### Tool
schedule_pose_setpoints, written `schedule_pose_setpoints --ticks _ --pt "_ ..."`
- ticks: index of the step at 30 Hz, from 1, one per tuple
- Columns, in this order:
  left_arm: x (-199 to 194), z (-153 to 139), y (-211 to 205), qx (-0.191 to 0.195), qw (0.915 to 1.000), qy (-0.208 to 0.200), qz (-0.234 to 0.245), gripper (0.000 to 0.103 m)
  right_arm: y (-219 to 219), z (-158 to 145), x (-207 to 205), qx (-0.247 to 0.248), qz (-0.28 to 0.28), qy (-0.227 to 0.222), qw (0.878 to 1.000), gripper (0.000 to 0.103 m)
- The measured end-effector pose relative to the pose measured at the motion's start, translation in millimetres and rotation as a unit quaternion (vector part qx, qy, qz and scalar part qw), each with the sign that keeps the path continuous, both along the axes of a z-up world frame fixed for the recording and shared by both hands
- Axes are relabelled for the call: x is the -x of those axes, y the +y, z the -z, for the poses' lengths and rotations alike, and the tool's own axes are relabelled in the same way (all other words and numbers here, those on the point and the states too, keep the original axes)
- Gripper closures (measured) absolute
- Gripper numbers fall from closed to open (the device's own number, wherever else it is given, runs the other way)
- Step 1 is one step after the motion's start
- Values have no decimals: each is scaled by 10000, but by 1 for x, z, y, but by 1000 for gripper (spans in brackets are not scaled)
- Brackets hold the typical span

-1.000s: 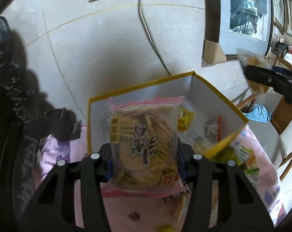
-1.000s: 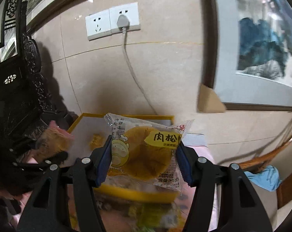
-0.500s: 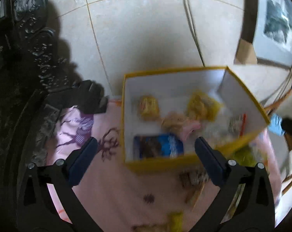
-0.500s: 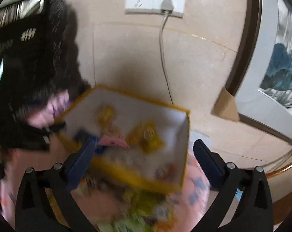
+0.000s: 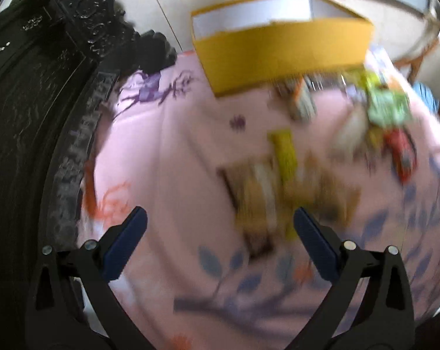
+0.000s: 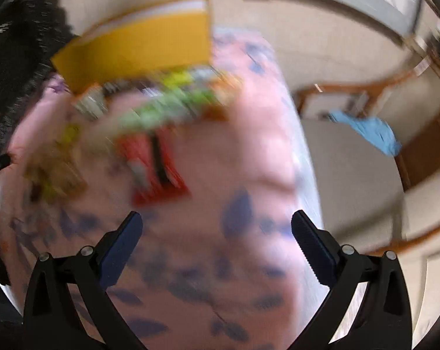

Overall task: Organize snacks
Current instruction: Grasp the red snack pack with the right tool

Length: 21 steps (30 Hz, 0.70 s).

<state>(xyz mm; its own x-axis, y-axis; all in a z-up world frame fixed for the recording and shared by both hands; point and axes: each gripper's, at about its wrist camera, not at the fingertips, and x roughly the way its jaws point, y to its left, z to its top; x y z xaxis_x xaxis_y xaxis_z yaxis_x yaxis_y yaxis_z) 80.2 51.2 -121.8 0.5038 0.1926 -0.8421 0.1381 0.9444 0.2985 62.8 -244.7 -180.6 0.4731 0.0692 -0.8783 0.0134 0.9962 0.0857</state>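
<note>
Both your packets have left the tongs: the left gripper (image 5: 220, 227) and right gripper (image 6: 217, 230) now gape wide and empty. The yellow box (image 5: 281, 55) sits at twelve o'clock; loose snacks (image 5: 281, 186) wait just ahead, so pick again.

My claws are black with dark blue pads (image 5: 123, 245). Below me spreads a pink cloth (image 5: 173, 151) printed with purple, orange and grey-blue leaf sprigs. The far box (image 5: 281, 55) is mustard yellow outside, white inside. Blurred snack packets show green (image 6: 173, 105), red (image 6: 155, 166), yellow (image 5: 284, 151) and brown (image 5: 258, 201).
</note>
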Motion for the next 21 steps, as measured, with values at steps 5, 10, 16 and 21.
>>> schedule_pose_setpoints --ticks 5,10,16,21 --pt "51 5 6 21 9999 107 -125 2 14 0 8 -761 -463 -425 9951 1" --pt "86 9 16 218 9979 348 -511 2 66 7 -35 -153 -961 -887 9913 1" --pt "114 0 11 304 9978 128 -580 2 82 41 -76 121 -1168 -467 9920 58" --pt "84 2 -16 700 9963 -75 -485 2 85 31 -55 86 -1356 -335 9902 58"
